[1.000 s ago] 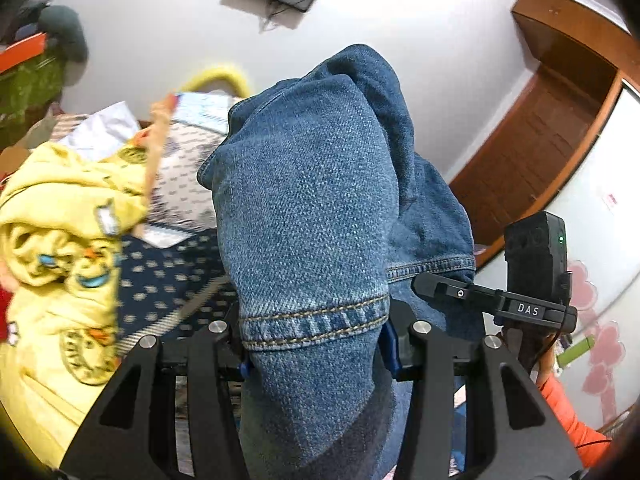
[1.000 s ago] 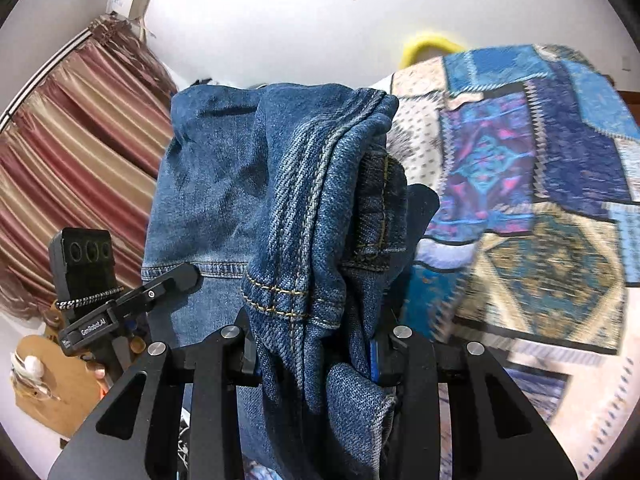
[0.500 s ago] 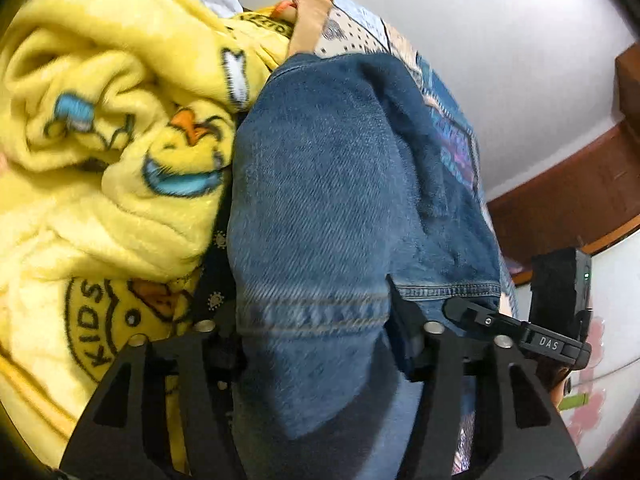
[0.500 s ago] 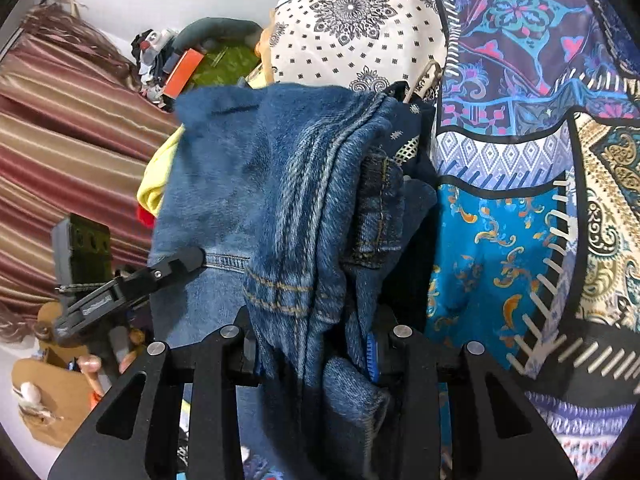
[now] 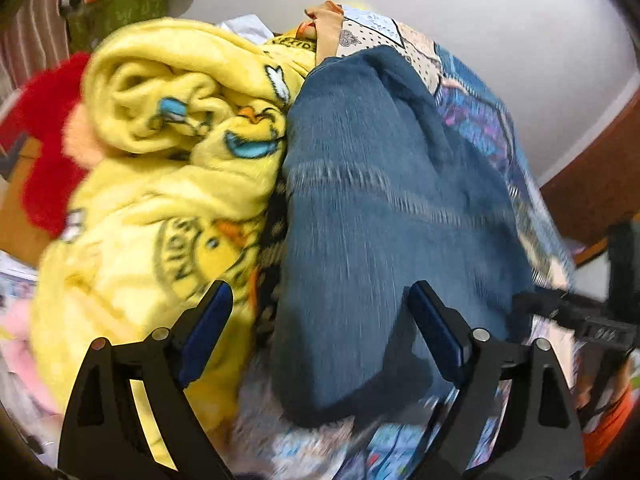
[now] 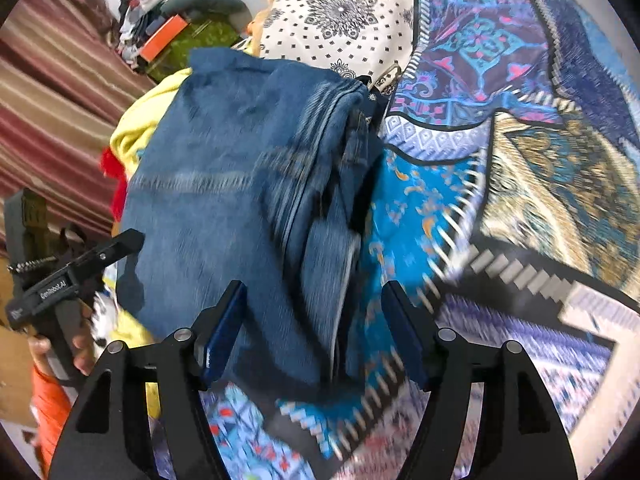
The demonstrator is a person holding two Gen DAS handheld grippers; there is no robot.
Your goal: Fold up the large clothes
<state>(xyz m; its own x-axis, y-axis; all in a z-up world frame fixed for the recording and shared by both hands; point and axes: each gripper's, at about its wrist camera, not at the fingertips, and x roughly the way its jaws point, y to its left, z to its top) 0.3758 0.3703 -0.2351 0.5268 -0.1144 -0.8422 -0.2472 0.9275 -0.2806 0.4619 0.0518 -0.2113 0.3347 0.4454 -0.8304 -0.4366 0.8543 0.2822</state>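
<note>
Underneath everything lies a patchwork quilt (image 6: pixel 520 168) in blues, cream and gold, spread over what looks like a bed. The folded jeans (image 5: pixel 380 216) lie on it, their left edge pressed against a heap of yellow blanket (image 5: pixel 168 152) with cartoon prints. Beyond the blanket, on the side away from the jeans, sits something red and fluffy (image 5: pixel 44 140), and past that a striped curtain (image 6: pixel 48 92) and a pile of green and orange clutter (image 6: pixel 180 36). A plain white wall (image 5: pixel 480 20) rises behind the jeans, with brown wood trim (image 5: pixel 600 176) to their right.

Both tools hover just short of the jeans' near edge. The left gripper (image 5: pixel 320 316) has its jaws spread wide, clear of the denim, holding nothing. The right gripper (image 6: pixel 314 316) is likewise spread wide and empty, its blue pads either side of the jeans' near fold without touching.

Right of the jeans the quilt lies flat and uncovered; left of them the blanket crowds close.
</note>
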